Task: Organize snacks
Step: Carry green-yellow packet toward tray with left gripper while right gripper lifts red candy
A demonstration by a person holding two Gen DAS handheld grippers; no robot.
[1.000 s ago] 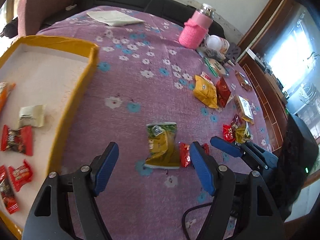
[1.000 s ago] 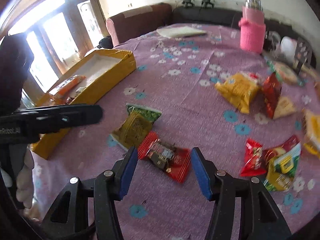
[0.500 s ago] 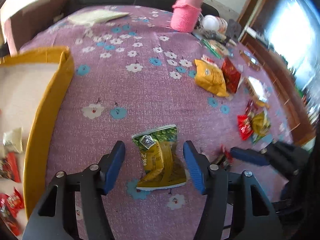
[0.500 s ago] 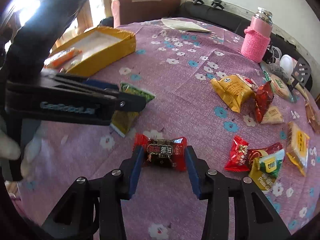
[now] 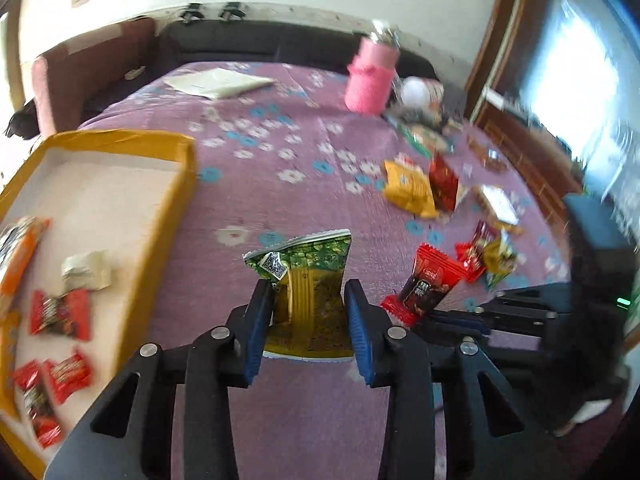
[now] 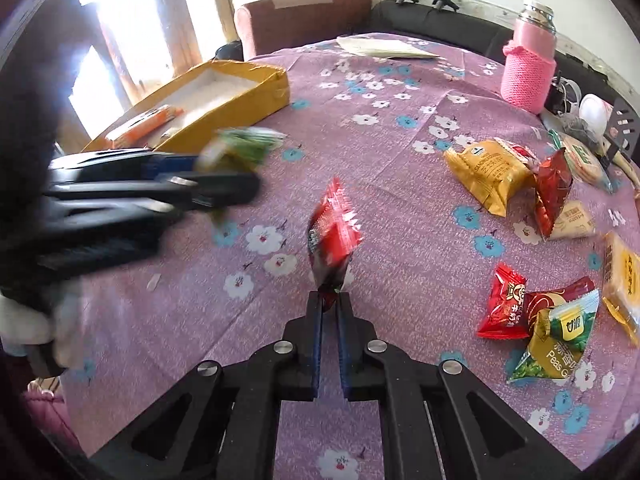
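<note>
Nearby, green-yellow packet [image 6: 560,340] reading "Peas", yellow pouch [image 6: 490,174] lettering too small

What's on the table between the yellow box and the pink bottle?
Nothing but bare purple flowered cloth. The right wrist view shows it best: no snack lies between the yellow box and the pink bottle.

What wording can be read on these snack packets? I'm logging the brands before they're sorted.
"Peas" with a cut-off "G" below: green-and-yellow pea packet, right wrist view.
QR code, no legible words: green packet between the closing left gripper.
Too small or blurred: yellow packet lettering; Chinese print on the red candy in the shut right gripper.
</note>
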